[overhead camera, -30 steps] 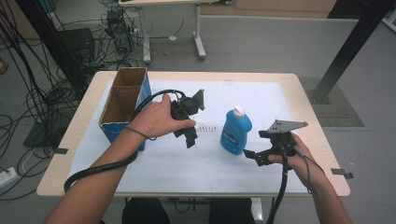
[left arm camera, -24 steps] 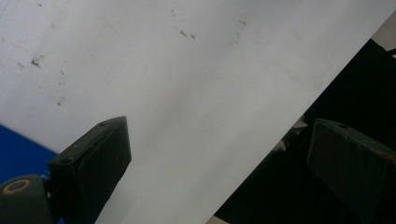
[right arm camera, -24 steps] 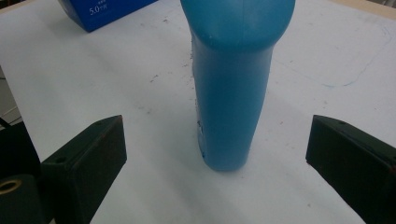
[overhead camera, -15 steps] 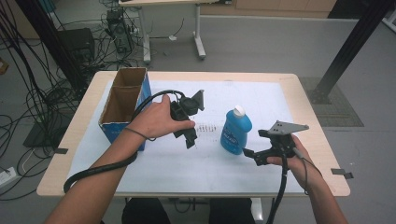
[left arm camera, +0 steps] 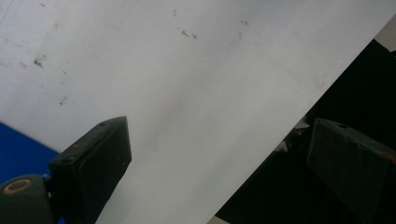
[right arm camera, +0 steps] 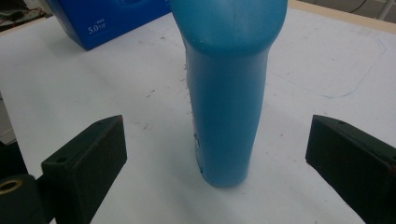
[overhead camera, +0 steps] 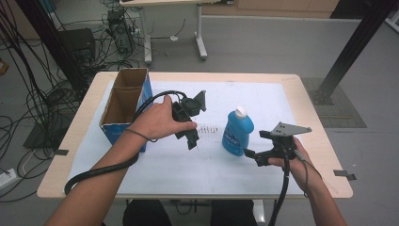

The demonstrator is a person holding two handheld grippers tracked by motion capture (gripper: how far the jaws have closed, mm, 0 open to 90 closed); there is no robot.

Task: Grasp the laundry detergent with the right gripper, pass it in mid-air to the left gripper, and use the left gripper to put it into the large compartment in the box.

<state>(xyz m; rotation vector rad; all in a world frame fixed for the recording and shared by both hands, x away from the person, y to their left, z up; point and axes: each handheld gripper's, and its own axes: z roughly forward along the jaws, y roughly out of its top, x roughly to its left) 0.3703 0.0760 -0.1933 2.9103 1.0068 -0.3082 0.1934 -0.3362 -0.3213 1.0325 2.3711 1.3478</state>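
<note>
A blue plastic bottle (overhead camera: pixel 237 132) with a white cap stands upright on the white sheet, right of centre. My right gripper (overhead camera: pixel 256 146) sits just to its right, low over the table and aimed at it. In the right gripper view the bottle (right arm camera: pixel 229 93) rises between the two spread jaws without touching either; the right gripper (right arm camera: pixel 217 122) is open. A hand holds my left gripper (overhead camera: pixel 188 137) above the sheet between the box and the bottle. Its jaws point down at the bare sheet, and the left gripper (left arm camera: pixel 219 135) is open with nothing between them.
An open cardboard box (overhead camera: pixel 124 106) with blue sides stands at the table's left; its blue wall (right arm camera: pixel 107 18) shows behind the bottle. The table's near edge (left arm camera: pixel 280 140) cuts diagonally through the left gripper view. Cables trail from both grippers toward the person.
My right gripper has crept slightly left toward the bottle. The left gripper and the bottle have stayed put.
</note>
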